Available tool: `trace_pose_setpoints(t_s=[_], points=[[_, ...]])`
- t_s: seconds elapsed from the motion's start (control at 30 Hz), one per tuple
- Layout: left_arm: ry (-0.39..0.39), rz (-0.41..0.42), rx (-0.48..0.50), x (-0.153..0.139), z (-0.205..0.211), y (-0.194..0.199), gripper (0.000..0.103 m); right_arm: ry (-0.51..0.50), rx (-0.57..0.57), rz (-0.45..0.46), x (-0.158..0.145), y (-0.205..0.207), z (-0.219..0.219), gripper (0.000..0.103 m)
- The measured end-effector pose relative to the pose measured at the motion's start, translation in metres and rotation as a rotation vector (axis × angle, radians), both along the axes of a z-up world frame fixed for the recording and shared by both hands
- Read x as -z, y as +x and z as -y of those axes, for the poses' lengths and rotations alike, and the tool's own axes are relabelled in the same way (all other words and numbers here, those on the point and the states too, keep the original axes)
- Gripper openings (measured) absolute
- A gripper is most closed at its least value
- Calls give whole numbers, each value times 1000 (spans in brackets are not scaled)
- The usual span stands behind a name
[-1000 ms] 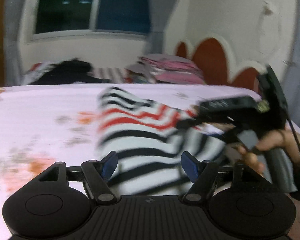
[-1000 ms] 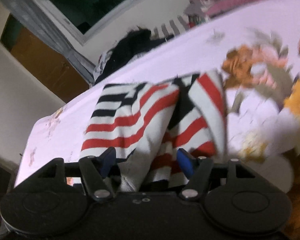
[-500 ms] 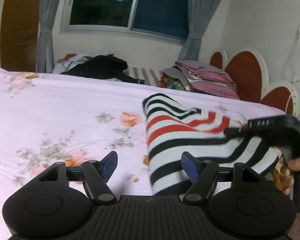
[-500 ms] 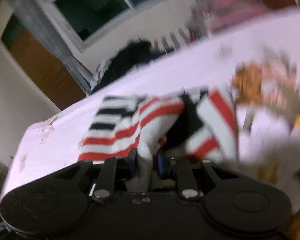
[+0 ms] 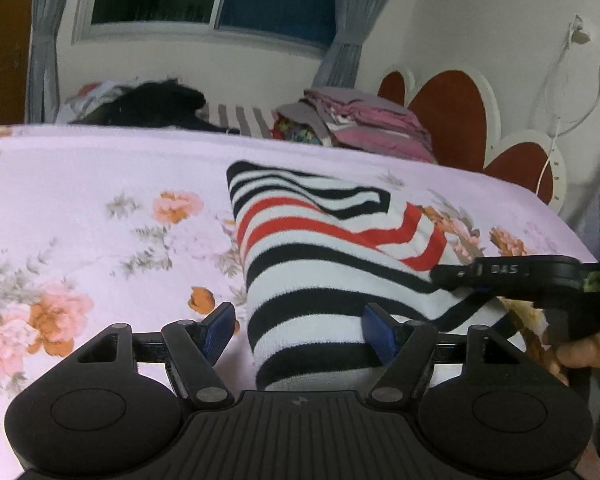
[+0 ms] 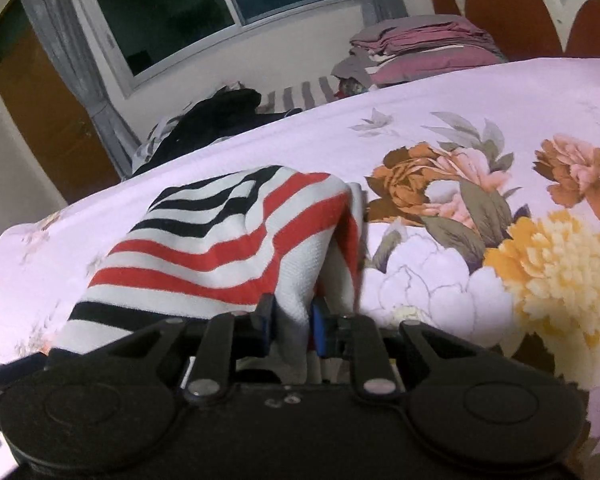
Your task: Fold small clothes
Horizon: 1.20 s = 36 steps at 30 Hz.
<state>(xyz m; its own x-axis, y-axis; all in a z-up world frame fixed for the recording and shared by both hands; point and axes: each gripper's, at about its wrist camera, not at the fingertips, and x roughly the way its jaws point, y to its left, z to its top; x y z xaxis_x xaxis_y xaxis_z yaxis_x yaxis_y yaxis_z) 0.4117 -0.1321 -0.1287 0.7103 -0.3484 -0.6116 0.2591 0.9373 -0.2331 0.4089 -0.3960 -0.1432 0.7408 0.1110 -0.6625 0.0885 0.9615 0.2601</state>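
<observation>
Right gripper (image 6: 292, 322) now pinches striped garment (image 6: 220, 248) edge, spread a second ago. Left gripper (image 5: 300, 330) fingers remain spread, holding nothing. Garment lies half-folded on bed (image 5: 80, 184); next fold seems ready.

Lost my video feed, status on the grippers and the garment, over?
Right gripper shut on striped garment. Left gripper open, garment's near edge between its fingers, ungripped. Garment bunched on floral bedsheet. Nothing in the way.
</observation>
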Motion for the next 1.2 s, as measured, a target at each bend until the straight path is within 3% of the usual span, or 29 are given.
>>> trace_pose_setpoints(t_s=[0.1, 0.27, 0.4, 0.5, 0.57, 0.63, 0.73, 0.83, 0.97, 1.1, 1.2], points=[[19, -51, -5, 9, -1, 7, 70, 46, 12, -21, -6, -10, 4, 29], [-9, -87, 3, 20, -1, 13, 70, 136, -20, -25, -14, -39, 10, 31], [-47, -136, 15, 28, 0, 11, 70, 145, -25, -51, -12, -59, 8, 49], [-29, -130, 35, 32, 6, 7, 70, 169, -52, -54, -11, -71, 3, 46], [-40, -143, 30, 34, 7, 8, 70, 129, -71, -76, -7, -73, -4, 37], [-48, -153, 25, 34, 6, 9, 70, 95, -71, -91, -4, -73, -8, 18], [-59, -165, 29, 30, 5, 8, 70, 49, -69, -78, -9, -75, -7, 11], [-88, -179, 30, 21, 5, 6, 70, 14, -44, -81, -7, -78, -1, 9], [-137, -193, -11, 18, -2, 9, 70, 72, -28, -115, 8, -78, 8, 11], [-88, -195, -24, 26, -5, 13, 70, 68, -41, -112, -5, -79, 8, 25], [-89, -201, -19, 27, -3, 12, 70, 62, -26, -42, -27, -81, 5, 27]])
